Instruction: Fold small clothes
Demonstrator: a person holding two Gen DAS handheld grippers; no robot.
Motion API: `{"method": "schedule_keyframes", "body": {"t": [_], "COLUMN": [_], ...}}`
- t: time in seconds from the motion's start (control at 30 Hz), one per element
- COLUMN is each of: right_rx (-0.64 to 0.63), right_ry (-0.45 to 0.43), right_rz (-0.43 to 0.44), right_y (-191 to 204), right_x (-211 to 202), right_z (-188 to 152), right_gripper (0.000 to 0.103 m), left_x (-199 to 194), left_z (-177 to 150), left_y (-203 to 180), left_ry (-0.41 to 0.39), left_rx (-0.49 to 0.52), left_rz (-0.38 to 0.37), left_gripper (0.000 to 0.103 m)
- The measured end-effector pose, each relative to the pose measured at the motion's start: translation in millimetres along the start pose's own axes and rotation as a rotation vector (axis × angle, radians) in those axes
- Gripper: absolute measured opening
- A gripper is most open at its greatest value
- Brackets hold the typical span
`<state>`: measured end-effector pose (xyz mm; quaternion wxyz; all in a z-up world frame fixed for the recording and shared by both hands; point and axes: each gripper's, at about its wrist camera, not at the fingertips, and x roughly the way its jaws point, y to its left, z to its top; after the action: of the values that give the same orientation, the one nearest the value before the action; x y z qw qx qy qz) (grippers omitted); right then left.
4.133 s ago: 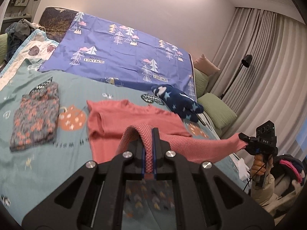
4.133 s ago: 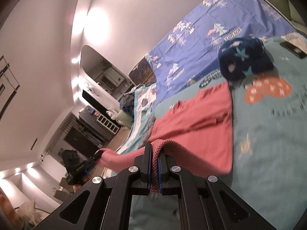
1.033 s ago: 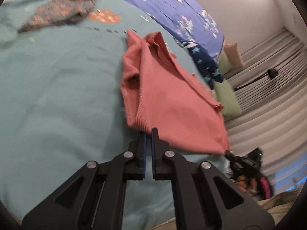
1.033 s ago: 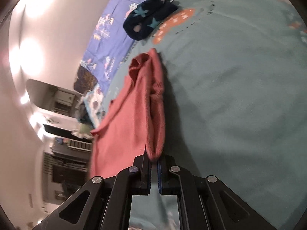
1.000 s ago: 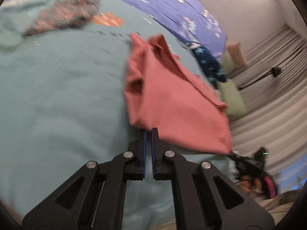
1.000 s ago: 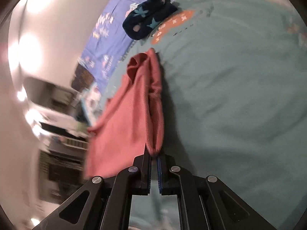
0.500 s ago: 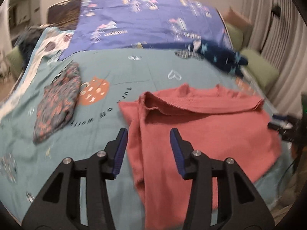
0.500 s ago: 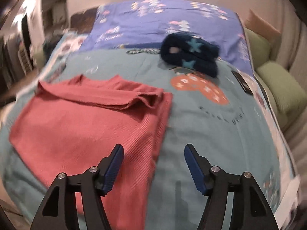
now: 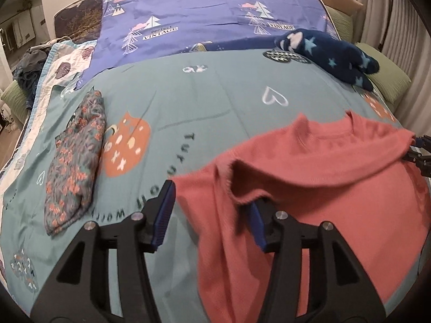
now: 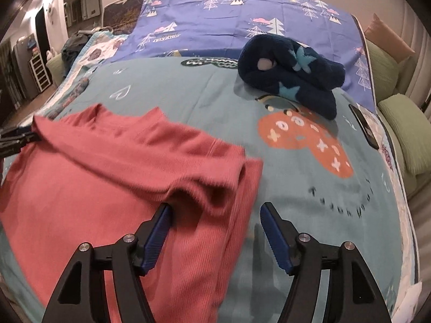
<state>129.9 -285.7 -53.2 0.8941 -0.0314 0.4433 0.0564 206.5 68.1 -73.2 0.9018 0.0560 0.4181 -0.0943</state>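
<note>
A coral knit sweater (image 9: 323,188) lies flat on the teal bedspread (image 9: 215,102), its sleeves folded in across the body. My left gripper (image 9: 210,212) is open, jaws wide, straddling the sweater's left folded edge and cuff. In the right wrist view the sweater (image 10: 107,177) fills the lower left. My right gripper (image 10: 215,231) is open over its right folded edge. The other gripper shows at the sweater's far corner in each view (image 9: 420,153) (image 10: 13,137).
A folded floral garment (image 9: 75,158) lies at the left of the bed. A navy star-patterned fleece (image 10: 293,75) is bunched at the back right. A dark phone (image 10: 363,126) lies near the right edge. Purple sheet (image 9: 210,16) behind, green cushions (image 10: 404,129) at right.
Both grippers held the sweater's hem shut, laid it down on the bed, then opened. They now sit open over the sweater's two upper side edges.
</note>
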Motion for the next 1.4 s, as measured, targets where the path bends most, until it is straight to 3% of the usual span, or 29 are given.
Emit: {"method": "schedule_keyframes", "body": {"t": [0.13,0.23,0.37,0.5,0.7,0.73,0.77,0.83,0.87,0.9,0.93,1.07,1.13,1.23,1.33,1.4], "right_rx": [0.119,0.243,0.353,0.388,0.387,0.386,0.389,0.407,0.42,0.421,0.404,0.376,0.366,0.364,0.419,0.449], "right_ry": [-0.021,-0.011,0.001,-0.014,-0.031,-0.033,-0.029,-0.006,0.007,0.017,0.034,-0.088,-0.135,-0.091,0.024,-0.003], "right_rz": [-0.021,-0.018,0.031,0.117,0.255,0.273,0.286,0.319,0.334,0.339,0.317,0.284,0.287,0.243,0.199,0.211], "right_y": [-21.6,-41.7,-60.7,-70.1,-68.8,-67.5,-67.0,-67.0,-66.9,-66.2,-63.6,-59.7,-61.6,-65.1,-70.4,-71.2], "right_x": [11.0,19.0,21.1,13.4,11.5,13.6,16.8,27.9,34.4,38.7,42.2,8.0,-7.0,13.1,47.7,38.7], "right_z": [19.5,25.3,20.0,13.1,18.5,21.1,23.6,30.2,33.2,35.0,37.9,38.8,39.4,44.8,39.8,30.9], "right_gripper": [0.069,0.069,0.069,0.069,0.062,0.062,0.062,0.062,0.057,0.028,0.007,0.004,0.004,0.005,0.013,0.016], "left_x": [9.3,14.4,10.7,10.3,32.8,40.4,44.7,50.7,49.5,45.0,36.8,-9.5,-16.3,11.4,50.4,42.0], "left_z": [13.2,15.4,7.0,4.3,14.6,17.1,18.3,21.0,22.7,24.0,25.4,30.9,34.0,36.8,28.9,18.6], "left_y": [16.1,38.5,54.9,46.0,28.2,28.2,27.2,24.5,23.2,22.0,20.7,22.1,20.5,14.6,14.1,22.1], "left_ry": [-0.031,-0.034,-0.018,0.001,0.034,0.05,0.06,0.08,0.073,0.058,0.031,-0.119,-0.155,-0.121,0.003,-0.009], "left_rx": [-0.069,-0.18,-0.284,-0.255,-0.199,-0.212,-0.216,-0.215,-0.22,-0.22,-0.212,-0.178,-0.15,-0.113,-0.1,-0.135], "left_rz": [0.024,0.032,-0.106,-0.239,-0.221,-0.234,-0.247,-0.284,-0.284,-0.279,-0.266,-0.239,-0.22,-0.161,-0.041,-0.057], "left_gripper": [0.058,0.058,0.058,0.058,0.058,0.054,0.036,0.011,0.005,0.005,0.005,0.005,0.005,0.01,0.012,0.012]}}
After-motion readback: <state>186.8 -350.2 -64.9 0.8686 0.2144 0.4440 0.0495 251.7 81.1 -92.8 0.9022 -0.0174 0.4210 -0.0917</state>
